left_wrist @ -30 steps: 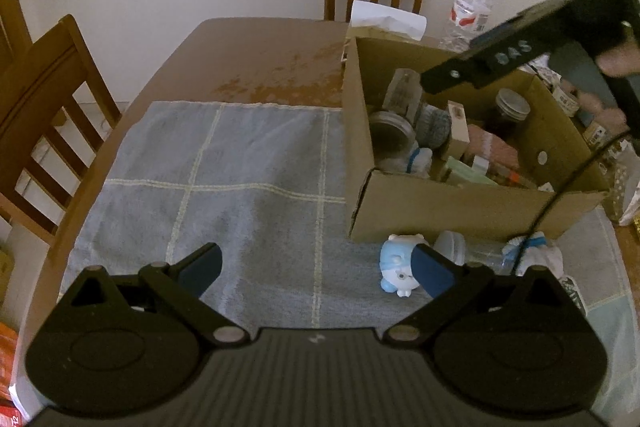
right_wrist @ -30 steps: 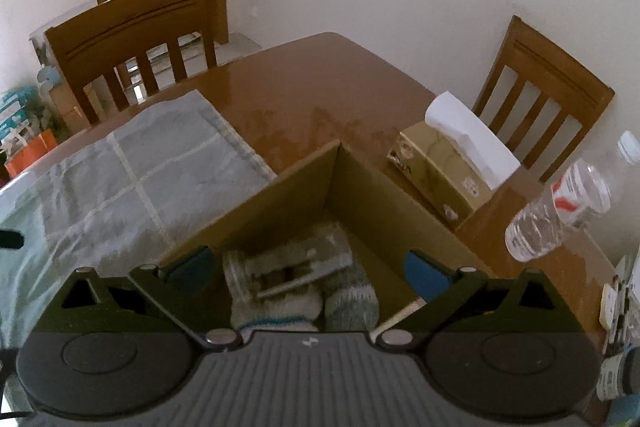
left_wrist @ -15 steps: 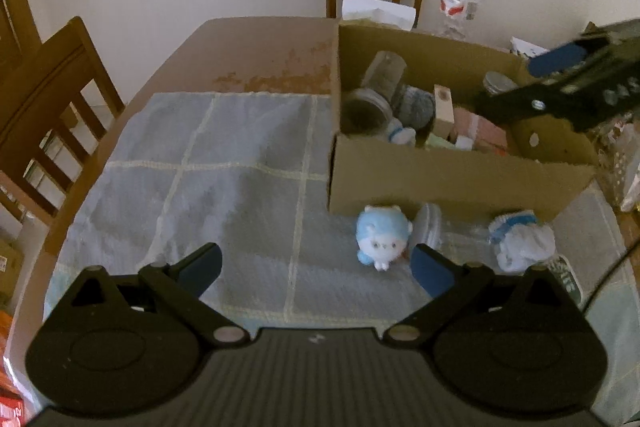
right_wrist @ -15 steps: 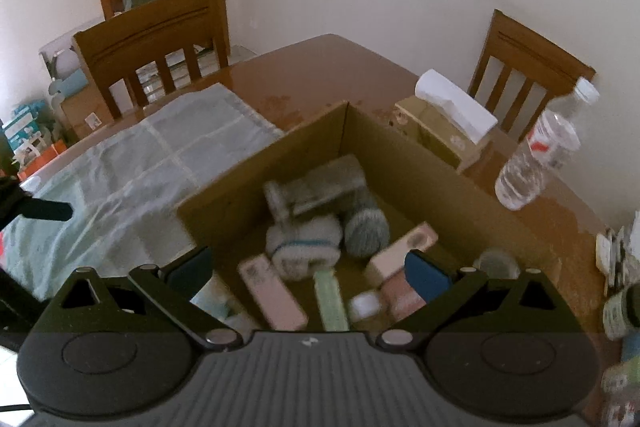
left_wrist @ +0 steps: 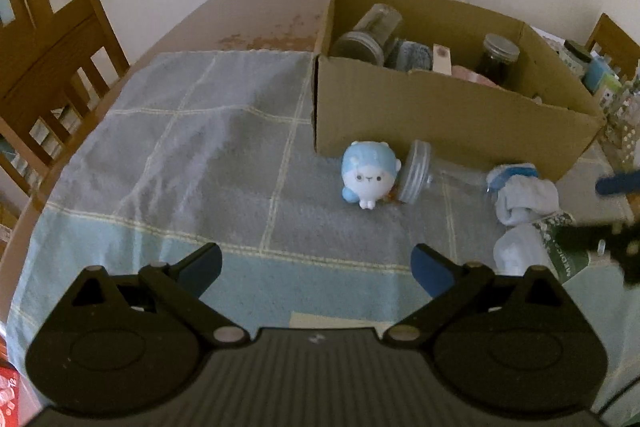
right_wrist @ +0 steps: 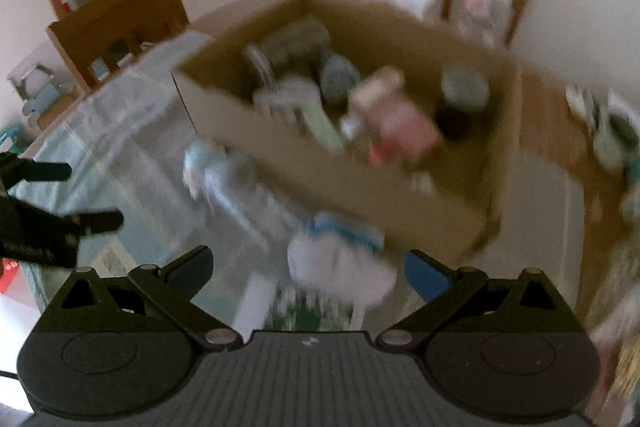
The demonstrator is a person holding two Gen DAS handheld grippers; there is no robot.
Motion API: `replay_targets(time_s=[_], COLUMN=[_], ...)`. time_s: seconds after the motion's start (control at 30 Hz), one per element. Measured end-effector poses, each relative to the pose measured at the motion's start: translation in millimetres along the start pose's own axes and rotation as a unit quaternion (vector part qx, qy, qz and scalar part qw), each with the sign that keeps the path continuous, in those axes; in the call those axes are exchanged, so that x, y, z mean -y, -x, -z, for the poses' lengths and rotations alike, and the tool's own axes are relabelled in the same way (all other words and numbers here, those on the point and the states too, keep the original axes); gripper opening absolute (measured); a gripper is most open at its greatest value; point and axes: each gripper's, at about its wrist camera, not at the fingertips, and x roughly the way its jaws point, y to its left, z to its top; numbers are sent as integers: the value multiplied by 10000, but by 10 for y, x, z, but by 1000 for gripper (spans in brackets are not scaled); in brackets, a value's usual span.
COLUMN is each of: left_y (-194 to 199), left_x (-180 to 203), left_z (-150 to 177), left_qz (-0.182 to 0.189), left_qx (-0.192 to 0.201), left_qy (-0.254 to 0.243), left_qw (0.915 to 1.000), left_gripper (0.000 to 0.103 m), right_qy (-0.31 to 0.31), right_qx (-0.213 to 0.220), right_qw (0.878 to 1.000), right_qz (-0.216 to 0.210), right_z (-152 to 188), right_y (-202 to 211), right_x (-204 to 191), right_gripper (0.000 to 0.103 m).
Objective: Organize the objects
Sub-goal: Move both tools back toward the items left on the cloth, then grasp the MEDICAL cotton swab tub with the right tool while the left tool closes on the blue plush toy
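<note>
My left claw (left_wrist: 316, 263) stood wide and empty above the grey checked cloth (left_wrist: 192, 147) on the table (left_wrist: 256, 15). Right claw (right_wrist: 308, 265) was wide too, nothing in it, over the rolled white socks (right_wrist: 340, 255); that view was badly blurred. The cardboard box (left_wrist: 440, 115) sat on the cloth's far side, with jars and packets inside. Just in front of it lay a blue-and-white toy (left_wrist: 368, 173), touching a clear jar on its side (left_wrist: 436, 175), then the socks.
</note>
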Motion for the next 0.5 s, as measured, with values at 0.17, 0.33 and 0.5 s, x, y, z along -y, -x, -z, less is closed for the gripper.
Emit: replay_targets(time_s=[0.17, 0.33, 0.5], left_y=[-74, -287, -496], left_x=[-29, -98, -161], left_z=[-75, -216, -321], left_qz=[143, 360, 694], left_qx=[8, -60, -98], left_qy=[-122, -299, -554], left_qw=[9998, 9989, 9960], left_gripper=[100, 100, 100], right_qy=[-287, -570, -740], right_qx=[-200, -372, -404], right_qw=[9994, 9975, 9945], right_qz=[-19, 190, 624], right_z=[253, 368, 399], right_y=[-146, -335, -514], right_x=[-34, -133, -228], right_gripper=[103, 103, 103])
